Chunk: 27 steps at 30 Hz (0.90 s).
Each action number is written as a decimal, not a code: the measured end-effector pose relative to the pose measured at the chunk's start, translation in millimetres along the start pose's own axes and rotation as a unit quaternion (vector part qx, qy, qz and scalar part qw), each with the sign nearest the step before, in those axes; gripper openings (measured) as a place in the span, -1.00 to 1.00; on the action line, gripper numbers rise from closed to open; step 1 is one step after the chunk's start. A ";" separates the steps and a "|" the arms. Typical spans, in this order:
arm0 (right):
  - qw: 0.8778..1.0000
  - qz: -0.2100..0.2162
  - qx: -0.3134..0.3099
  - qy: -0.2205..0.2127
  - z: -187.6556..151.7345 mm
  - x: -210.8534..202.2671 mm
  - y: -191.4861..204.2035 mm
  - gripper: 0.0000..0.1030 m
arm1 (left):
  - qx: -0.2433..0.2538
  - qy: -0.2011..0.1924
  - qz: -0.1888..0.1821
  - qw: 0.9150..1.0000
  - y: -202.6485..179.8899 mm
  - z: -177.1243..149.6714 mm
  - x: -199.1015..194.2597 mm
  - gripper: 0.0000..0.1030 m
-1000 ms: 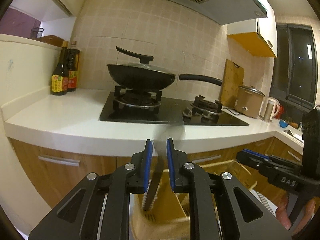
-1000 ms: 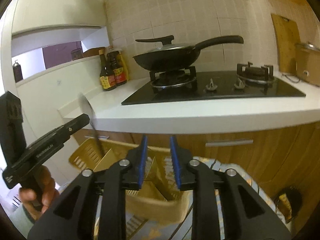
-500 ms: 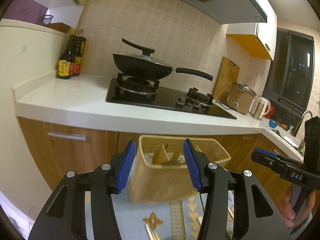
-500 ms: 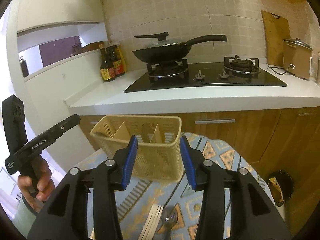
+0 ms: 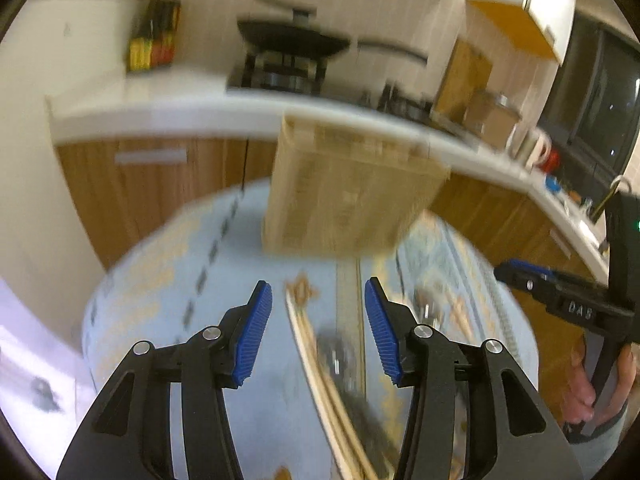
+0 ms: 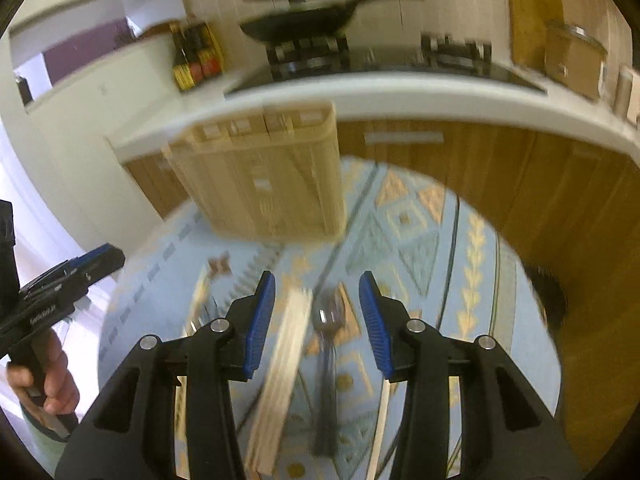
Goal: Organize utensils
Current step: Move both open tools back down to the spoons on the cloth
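Observation:
A tan plastic utensil basket stands at the far side of a round table with a patterned blue cloth; it also shows in the right wrist view. Wooden chopsticks and a metal spoon lie on the cloth in front of it, with more chopsticks in the right wrist view. My left gripper is open and empty above the chopsticks. My right gripper is open and empty above the chopsticks and spoon. Both views are motion-blurred.
Behind the table runs a white kitchen counter with wooden cabinets, a stove with a black wok, sauce bottles and a rice cooker. A dark object sits on the floor at right.
Both grippers opened wide and tilted down from the counter toward the table. The utensil the left gripper held a second ago is gone from its jaws. The basket now appears farther away.

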State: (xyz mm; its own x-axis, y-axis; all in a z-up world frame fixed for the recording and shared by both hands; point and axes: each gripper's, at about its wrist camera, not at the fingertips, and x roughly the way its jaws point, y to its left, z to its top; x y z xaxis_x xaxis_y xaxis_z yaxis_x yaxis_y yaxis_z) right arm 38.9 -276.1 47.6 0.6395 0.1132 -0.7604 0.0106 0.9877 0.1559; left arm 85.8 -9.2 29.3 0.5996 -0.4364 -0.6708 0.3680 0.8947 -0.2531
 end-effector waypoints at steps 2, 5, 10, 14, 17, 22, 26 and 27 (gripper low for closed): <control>1.000 -0.001 0.010 0.023 -9.7 9.3 -4.5 -0.22 | -0.003 0.037 -0.002 0.999 -0.6 -12.6 11.9 -0.11; 0.999 -0.005 0.031 0.045 -23.9 19.7 -15.9 -0.23 | -0.001 0.074 -0.003 0.997 -6.5 -33.0 28.7 -0.12; 0.996 0.000 0.062 0.058 -45.7 26.9 -35.6 -0.33 | 0.017 0.118 0.015 0.993 -22.3 -52.1 52.5 -0.37; 0.996 0.004 0.051 0.075 -54.9 37.4 -31.3 -0.42 | 0.026 0.131 0.030 0.991 -32.2 -61.9 62.7 -0.36; 0.996 0.013 0.041 0.082 -56.9 46.3 -21.9 -0.43 | 0.045 0.127 0.058 0.989 -41.5 -65.0 66.2 -0.36; 0.996 -0.003 -0.001 0.089 -58.8 56.1 -1.6 -0.48 | 0.076 0.122 0.093 0.985 -54.3 -65.1 71.1 -0.40; 0.995 -0.006 -0.014 0.094 -60.1 61.9 5.4 -0.52 | 0.081 0.109 0.117 0.984 -55.4 -65.5 69.4 -0.80; 0.995 -0.006 -0.017 0.097 -61.2 63.8 6.6 -0.55 | 0.078 0.109 0.113 0.985 -54.3 -65.3 68.5 -0.80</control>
State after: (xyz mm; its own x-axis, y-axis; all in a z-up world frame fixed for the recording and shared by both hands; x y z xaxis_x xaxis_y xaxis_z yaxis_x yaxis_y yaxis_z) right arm 32.7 -255.7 -38.5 0.4793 0.1175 -0.8697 -0.0111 0.9917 0.1279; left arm 60.4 -81.4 -48.5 0.5187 -0.1825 -0.8352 0.3576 0.9337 0.0180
